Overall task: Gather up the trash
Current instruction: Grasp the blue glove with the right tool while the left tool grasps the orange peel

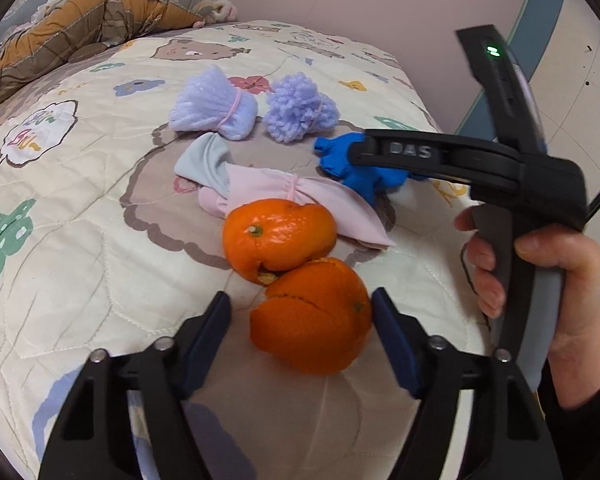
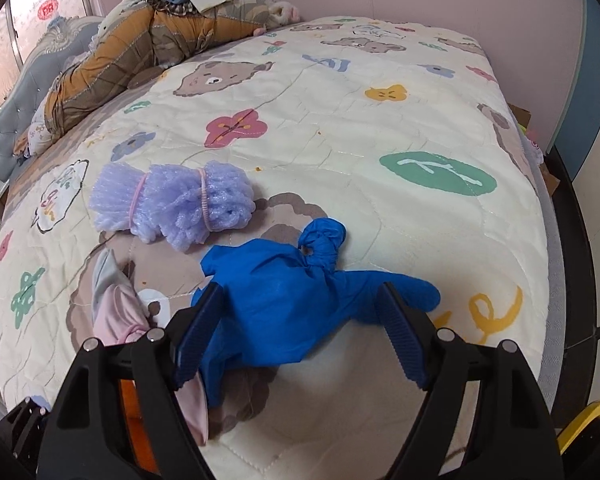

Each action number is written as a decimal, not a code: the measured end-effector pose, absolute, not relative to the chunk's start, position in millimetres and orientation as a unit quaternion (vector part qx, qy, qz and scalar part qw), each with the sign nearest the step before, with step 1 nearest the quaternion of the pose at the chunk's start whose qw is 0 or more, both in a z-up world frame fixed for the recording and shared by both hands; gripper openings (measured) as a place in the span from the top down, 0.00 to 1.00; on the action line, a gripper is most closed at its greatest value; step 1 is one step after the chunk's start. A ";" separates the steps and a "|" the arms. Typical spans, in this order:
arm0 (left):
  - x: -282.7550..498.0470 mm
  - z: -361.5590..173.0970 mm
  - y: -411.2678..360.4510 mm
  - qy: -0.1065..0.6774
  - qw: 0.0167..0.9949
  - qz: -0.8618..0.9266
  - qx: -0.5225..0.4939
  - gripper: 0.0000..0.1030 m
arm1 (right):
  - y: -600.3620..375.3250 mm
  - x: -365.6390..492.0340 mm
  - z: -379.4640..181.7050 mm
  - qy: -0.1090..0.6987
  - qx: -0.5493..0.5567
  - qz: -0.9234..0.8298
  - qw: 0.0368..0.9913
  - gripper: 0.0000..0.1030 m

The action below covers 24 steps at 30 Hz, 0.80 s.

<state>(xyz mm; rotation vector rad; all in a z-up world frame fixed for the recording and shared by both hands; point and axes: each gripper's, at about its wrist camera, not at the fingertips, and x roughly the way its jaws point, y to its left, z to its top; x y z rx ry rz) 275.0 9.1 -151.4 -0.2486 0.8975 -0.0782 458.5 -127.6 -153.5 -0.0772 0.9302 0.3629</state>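
A bed fills both views, covered by a cream quilt printed with bears, flowers and letters. At its far end lies a rumpled brown and orange blanket, with a grey tufted headboard beyond it in the right wrist view.

The right gripper hangs over the near part of the quilt with its fingers spread wide, one on each side of a knotted blue glove; neither pad clearly presses the glove. In the left wrist view the same gripper reaches in from the right, held in the person's right hand, its tip over the blue glove.

The left gripper is also spread. The nearer orange peel lies between its fingers; the right pad seems to touch the peel, and a gap shows on the left. A second orange peel sits just behind, touching the first.

Behind the peels lies a pink and grey cloth bundle tied with a band, and the farther peel overlaps its near edge. Farther back, two lavender foam-net bundles rest side by side, each bound with a pink band. In the right wrist view they lie touching each other, just left of and beyond the glove.
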 end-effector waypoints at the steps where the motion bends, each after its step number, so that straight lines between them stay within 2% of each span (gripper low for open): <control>1: 274.2 -151.3 7.5 0.432 0.892 -0.046 -0.120 0.51 | -125.6 460.2 -155.3 0.446 -0.041 0.173 0.877 0.32; 5: 269.4 -153.7 0.9 0.424 0.897 -0.047 -0.113 0.65 | -121.1 461.4 -161.7 0.445 -0.054 0.179 0.876 0.41; 8: 268.2 -152.3 -1.5 0.416 0.901 -0.049 -0.111 0.74 | -120.5 460.2 -164.6 0.445 -0.062 0.181 0.875 0.55; 9: 267.5 -151.6 -2.8 0.414 0.902 -0.050 -0.109 0.77 | -120.7 460.1 -164.3 0.443 -0.063 0.180 0.876 0.63; 13: 263.4 -148.0 -6.0 0.409 0.905 -0.057 -0.102 0.79 | -125.6 457.9 -162.0 0.438 -0.055 0.180 0.879 0.76; 19: 255.7 -140.1 -5.2 0.405 0.905 -0.067 -0.113 0.80 | -134.2 454.0 -151.8 0.429 -0.037 0.183 0.884 0.84; 24: 241.0 -128.6 -4.0 0.393 0.910 -0.077 -0.108 0.80 | -142.2 444.2 -136.4 0.420 -0.025 0.194 0.886 0.85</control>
